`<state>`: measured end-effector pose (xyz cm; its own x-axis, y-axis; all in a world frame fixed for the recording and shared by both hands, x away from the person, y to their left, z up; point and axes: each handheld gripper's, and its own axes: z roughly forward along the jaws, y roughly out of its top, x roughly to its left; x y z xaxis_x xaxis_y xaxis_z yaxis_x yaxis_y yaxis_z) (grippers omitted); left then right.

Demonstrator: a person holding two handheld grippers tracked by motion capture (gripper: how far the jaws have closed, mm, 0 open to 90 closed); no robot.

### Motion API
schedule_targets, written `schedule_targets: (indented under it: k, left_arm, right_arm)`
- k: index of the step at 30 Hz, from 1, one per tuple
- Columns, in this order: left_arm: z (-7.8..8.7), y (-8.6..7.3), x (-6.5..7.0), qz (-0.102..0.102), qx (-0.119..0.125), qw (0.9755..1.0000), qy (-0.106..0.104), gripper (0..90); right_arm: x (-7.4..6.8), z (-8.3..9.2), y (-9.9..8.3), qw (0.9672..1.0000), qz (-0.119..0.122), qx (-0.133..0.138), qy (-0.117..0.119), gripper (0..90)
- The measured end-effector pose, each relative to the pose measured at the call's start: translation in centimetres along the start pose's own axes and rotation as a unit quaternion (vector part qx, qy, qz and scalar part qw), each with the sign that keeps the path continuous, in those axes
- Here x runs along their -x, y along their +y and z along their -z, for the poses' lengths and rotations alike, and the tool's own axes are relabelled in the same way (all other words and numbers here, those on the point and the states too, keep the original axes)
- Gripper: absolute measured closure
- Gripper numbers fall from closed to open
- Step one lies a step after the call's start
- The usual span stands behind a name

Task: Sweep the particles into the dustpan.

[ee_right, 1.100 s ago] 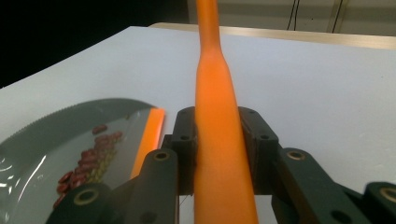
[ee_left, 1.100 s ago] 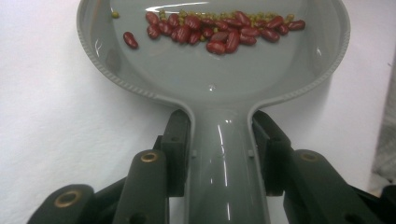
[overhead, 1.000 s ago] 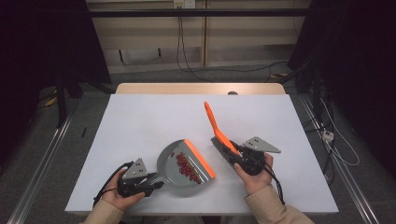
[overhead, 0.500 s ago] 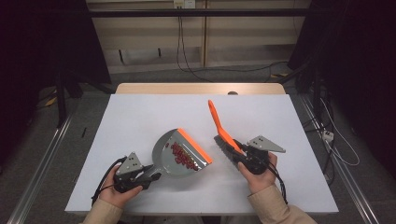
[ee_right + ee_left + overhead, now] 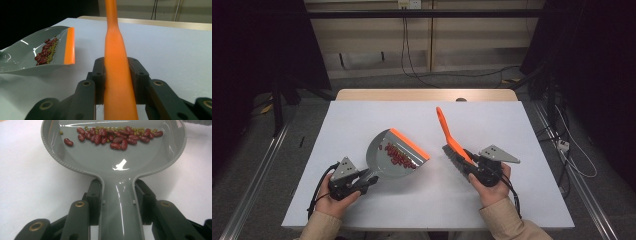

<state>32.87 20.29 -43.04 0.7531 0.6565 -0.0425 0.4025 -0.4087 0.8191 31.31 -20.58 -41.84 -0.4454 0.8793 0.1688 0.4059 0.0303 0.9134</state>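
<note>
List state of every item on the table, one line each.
dustpan: handle clamped in the left gripper, orange lip raised off the table
beans: red and small green, piled inside the pan
brush: clamped in the right gripper, orange handle angled up
table: white

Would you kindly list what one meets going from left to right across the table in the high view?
left gripper → grey dustpan → red beans → orange brush → right gripper
</note>
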Motion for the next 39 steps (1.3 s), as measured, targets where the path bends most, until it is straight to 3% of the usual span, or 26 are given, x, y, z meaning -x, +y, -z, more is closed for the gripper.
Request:
schedule_targets:
  k: [7,11,17,28,39]
  left_arm:
    - [0.0,0.0,-0.6,0.02,0.006,0.9996,0.019,63.0]
    - [0.0,0.0,-1.1,0.021,0.004,0.9991,0.035,63.1]
    - [0.0,-0.2,-1.8,0.041,0.014,0.9973,0.059,63.0]
    - [-0.6,-0.4,-2.8,0.062,0.003,0.9934,0.097,63.0]
    - [-1.0,-0.5,-3.4,0.074,-0.012,0.9902,0.118,62.9]
  right_arm:
    - [0.1,0.1,0.0,1.0,0.0,0.002,0.001,70.7]
    - [0.2,0.2,0.0,1.0,-0.001,0.005,0.0,70.7]
    - [0.2,0.2,0.0,1.0,-0.001,0.005,0.0,70.7]
    - [0.2,0.2,-0.1,1.0,0.0,0.006,-0.001,70.8]
    - [0.2,0.1,-0.2,1.0,-0.002,0.005,0.004,70.8]
